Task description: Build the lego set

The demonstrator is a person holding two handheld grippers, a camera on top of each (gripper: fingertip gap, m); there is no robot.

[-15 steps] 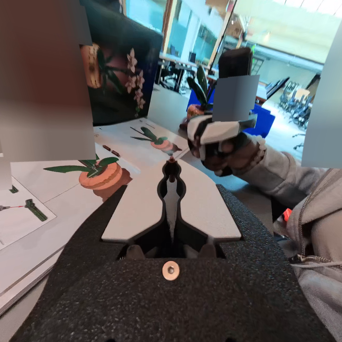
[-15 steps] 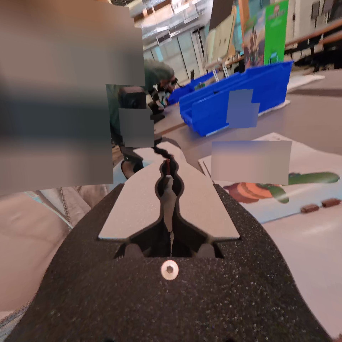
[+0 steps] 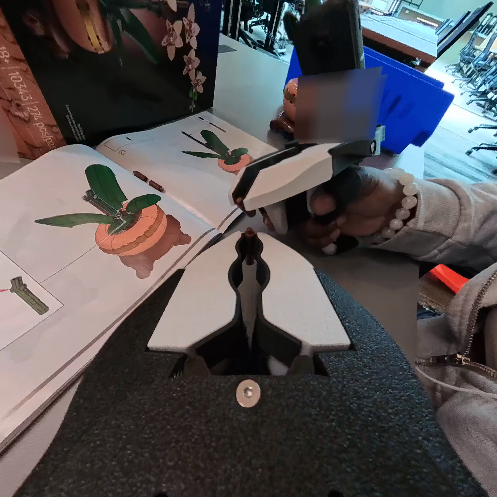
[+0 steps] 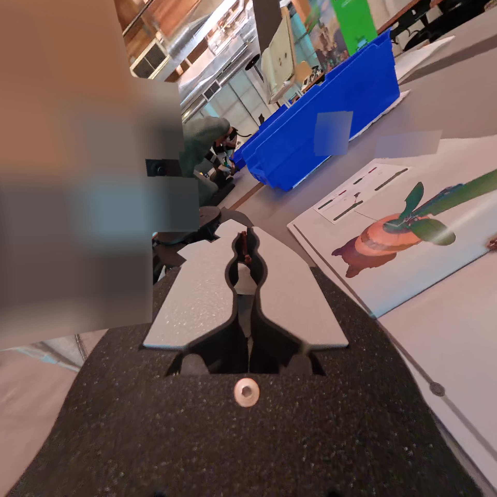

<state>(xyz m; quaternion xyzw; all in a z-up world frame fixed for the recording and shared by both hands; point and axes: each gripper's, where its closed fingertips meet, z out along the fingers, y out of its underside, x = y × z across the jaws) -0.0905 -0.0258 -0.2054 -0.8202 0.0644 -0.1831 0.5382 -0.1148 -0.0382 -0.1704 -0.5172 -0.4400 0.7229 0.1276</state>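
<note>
Each gripper is clamped on a small dark-brown lego rod: the left gripper (image 3: pixel 249 236) pinches one brown rod (image 3: pixel 249 248) upright in the notch near its fingertips, one end poking just past them, and the right gripper (image 4: pixel 246 234) holds a second brown rod (image 4: pixel 245 246) the same way in its own view, the jaws of both drawn together on the pieces. In the left wrist view the right gripper shows from the side, its rod's ends peeking out at the tips just beside and above the left one's, the two not yet touching. These rods look light, stiff and smooth, so they would likely swivel or slip if gripped near an end; a hold around the middle, leaving the mating end free, seems wisest, and the join should need only a straight, gentle push. Two more brown pieces (image 3: pixel 148 181) lie on the open instruction booklet (image 3: pixel 80 269), whose pages picture an orange pot with green leaves; the set's box (image 3: pixel 121 75) stands behind it, the part-built pot (image 3: pixel 289 107) farther back by a blue bin (image 3: pixel 403 107). Against the earlier frame, the right gripper has come down and closer to the left gripper's tips, and the left view has tipped down toward the booklet
</note>
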